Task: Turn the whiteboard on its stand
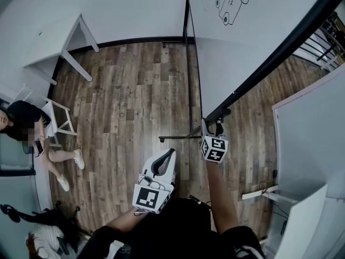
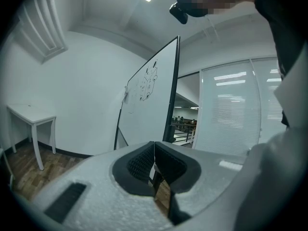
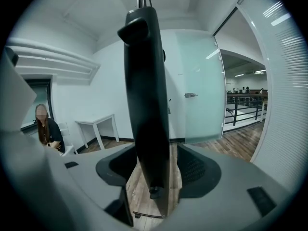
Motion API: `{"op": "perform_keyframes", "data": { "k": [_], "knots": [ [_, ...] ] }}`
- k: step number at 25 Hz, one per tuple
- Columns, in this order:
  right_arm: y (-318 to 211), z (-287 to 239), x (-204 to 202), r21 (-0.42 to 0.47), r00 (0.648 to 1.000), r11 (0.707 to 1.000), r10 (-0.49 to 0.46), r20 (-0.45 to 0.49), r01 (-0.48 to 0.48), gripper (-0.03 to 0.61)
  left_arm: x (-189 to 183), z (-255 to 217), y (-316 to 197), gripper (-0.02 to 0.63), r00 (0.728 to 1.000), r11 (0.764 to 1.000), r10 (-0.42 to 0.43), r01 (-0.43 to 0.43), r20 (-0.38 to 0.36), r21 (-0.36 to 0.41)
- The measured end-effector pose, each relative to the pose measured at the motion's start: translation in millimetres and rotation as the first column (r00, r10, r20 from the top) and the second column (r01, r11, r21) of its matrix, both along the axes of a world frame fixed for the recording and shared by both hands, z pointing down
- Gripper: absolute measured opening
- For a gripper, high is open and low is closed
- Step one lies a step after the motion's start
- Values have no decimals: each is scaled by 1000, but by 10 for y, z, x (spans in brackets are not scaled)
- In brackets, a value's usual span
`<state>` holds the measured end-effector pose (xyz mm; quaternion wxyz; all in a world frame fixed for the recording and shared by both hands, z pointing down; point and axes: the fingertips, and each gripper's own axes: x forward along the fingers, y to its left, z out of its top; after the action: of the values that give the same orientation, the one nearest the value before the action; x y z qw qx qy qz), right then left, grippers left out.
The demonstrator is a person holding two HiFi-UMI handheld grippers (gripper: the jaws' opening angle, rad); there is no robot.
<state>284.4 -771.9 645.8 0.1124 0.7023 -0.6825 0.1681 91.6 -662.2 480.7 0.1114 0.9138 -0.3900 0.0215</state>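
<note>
Looking down, the head view shows the right gripper (image 1: 214, 134) at the whiteboard's (image 1: 253, 31) lower edge, with the left gripper (image 1: 164, 163) short of it. Left gripper view: jaws together, empty. Right gripper view: jaws wide, straddling the frame (image 3: 144, 95) unclamped. The grip and the turn seem still ahead.

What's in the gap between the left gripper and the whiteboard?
Only bare wooden floor and the stand's black foot bar, seen in the head view. The left gripper hangs short of the whiteboard, jaws shut.
</note>
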Motion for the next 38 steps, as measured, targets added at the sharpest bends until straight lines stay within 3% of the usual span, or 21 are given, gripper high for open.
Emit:
{"op": "perform_keyframes", "data": {
  "k": [12, 14, 17, 38],
  "knots": [
    [-251, 74, 25, -6, 999, 1000, 31, -38, -31, 221, -107, 104, -11, 17, 1000, 1000, -8, 8, 21, -17],
    [-250, 70, 12, 2, 999, 999, 35, -41, -35, 176, -135, 82, -8, 17, 1000, 1000, -23, 23, 4, -4],
    [-237, 64, 1, 9, 998, 999, 33, -48, -32, 175, -189, 79, 40, 17, 999, 999, -32, 32, 1, -12],
    [254, -128, -223, -19, 997, 999, 37, -74, -38, 170, -441, -246, 449, 17, 997, 998, -63, 63, -33, 11]
  ]
}}
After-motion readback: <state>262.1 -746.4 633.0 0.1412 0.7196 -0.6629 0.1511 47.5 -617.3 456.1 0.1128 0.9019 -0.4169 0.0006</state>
